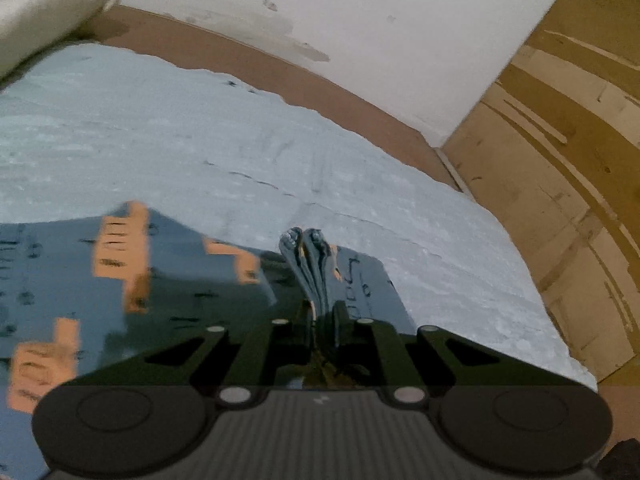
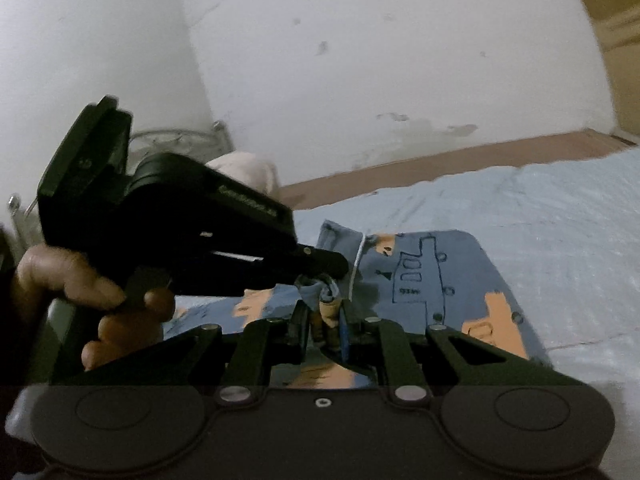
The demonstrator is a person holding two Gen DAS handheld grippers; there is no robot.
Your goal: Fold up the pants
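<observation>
Pale-blue bed (image 1: 200, 128) met white wall (image 1: 360, 20); your right cam alone showed the hand (image 2: 80, 280). Both jaws pinched pants (image 2: 440, 272).

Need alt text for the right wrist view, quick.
Right tongs shut on a bunched edge of the blue patterned pants on the pale bedsheet. Left tongs, in a hand, pinch the same fabric close alongside.

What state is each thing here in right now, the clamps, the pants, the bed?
Left gripper: shut on a bunched fold of the pants.
Right gripper: shut on a bunched bit of the pants.
Pants: blue with orange print, partly lying on the bed sheet, pinched edges lifted.
Bed sheet: pale blue, spread out, lightly creased.
Hand: wrapped around the left gripper's handle.
</observation>
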